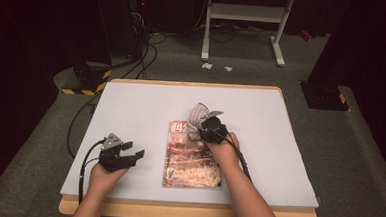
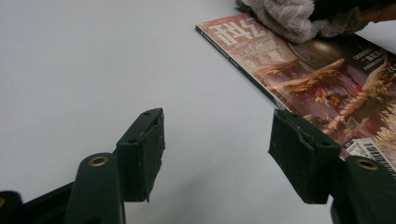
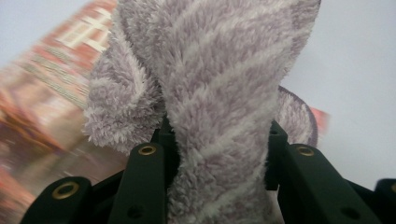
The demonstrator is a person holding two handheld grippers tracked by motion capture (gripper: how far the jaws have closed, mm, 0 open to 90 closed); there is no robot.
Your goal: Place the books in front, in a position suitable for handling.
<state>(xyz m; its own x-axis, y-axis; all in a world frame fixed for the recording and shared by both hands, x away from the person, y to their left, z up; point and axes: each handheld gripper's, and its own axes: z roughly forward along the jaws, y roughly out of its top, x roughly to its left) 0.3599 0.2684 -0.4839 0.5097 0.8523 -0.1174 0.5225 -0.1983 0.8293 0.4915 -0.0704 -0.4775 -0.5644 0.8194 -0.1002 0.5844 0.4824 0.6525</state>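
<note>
I take the work in hand to be wiping the magazine (image 1: 194,156) cover with the fluffy grey cloth (image 1: 199,114), and to do it well I should keep the cloth flat on the glossy paper, press lightly and stroke along the cover's length from 12 o'clock down toward 6, so the thin magazine does not skid on the white table (image 1: 131,110) or buckle at a corner. My right gripper (image 1: 206,125) is clamped on a thick fold of that cloth: in the right gripper view the striped pile (image 3: 219,93) bulges up between the two black jaws, which stand part-way apart because the bundle fills them. The cloth sits at the magazine's 12 o'clock end, touching its top edge near the title. The magazine lies in the middle of the table, its long side running from 12 to 6. My left gripper (image 1: 131,154) rests at about 9 o'clock of the magazine, just beside its left edge; its jaws are spread wide with nothing between them, bare table under them. If the cover slides, that free gripper could steady the near corner.
</note>
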